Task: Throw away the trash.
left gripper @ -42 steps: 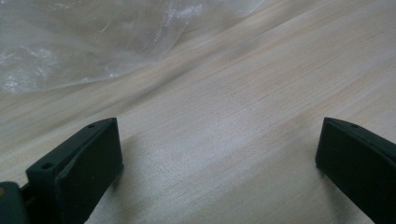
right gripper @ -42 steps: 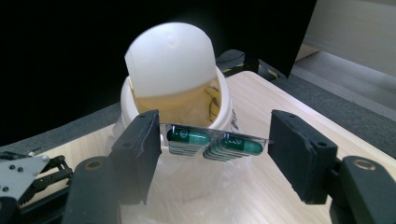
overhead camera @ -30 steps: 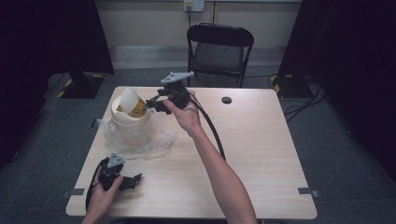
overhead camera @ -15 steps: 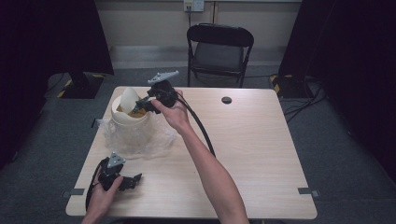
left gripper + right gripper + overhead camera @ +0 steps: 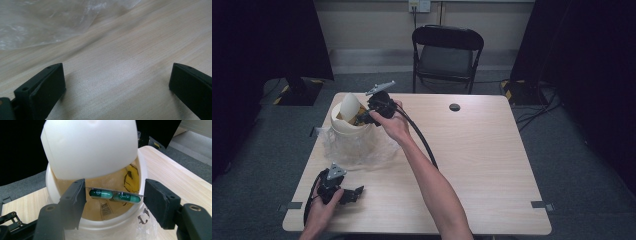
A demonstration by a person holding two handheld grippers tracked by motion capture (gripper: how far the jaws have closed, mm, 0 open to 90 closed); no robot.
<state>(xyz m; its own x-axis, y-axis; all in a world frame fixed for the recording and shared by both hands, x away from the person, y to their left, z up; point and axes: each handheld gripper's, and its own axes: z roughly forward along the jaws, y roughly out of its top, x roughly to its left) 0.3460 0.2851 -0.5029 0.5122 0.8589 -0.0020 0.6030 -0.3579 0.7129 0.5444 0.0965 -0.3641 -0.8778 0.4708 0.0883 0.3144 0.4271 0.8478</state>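
A white bin (image 5: pixel 346 131) with a tipped-up swing lid (image 5: pixel 348 106) stands at the table's far left, on crumpled clear plastic (image 5: pixel 357 150). My right gripper (image 5: pixel 364 119) hovers at the bin's mouth. In the right gripper view its jaws (image 5: pixel 115 192) sit partly closed, with a blister strip of green capsules (image 5: pixel 113 195) spanning the gap end to end, over the bin rim (image 5: pixel 105 223) and below the lid (image 5: pixel 90 145). My left gripper (image 5: pixel 353 192) rests near the front left edge, jaws wide open (image 5: pixel 117 77) over bare wood, nothing between them.
Yellow waste (image 5: pixel 132 176) and a paper scrap lie inside the bin. The clear plastic (image 5: pixel 45 20) reaches close to the left gripper. A cable hole (image 5: pixel 454 107) is in the table's far middle. A black folding chair (image 5: pixel 447 50) stands behind the table.
The right hand has carried its gripper leftward from beside the bin to over its open mouth. The left gripper has stayed put.
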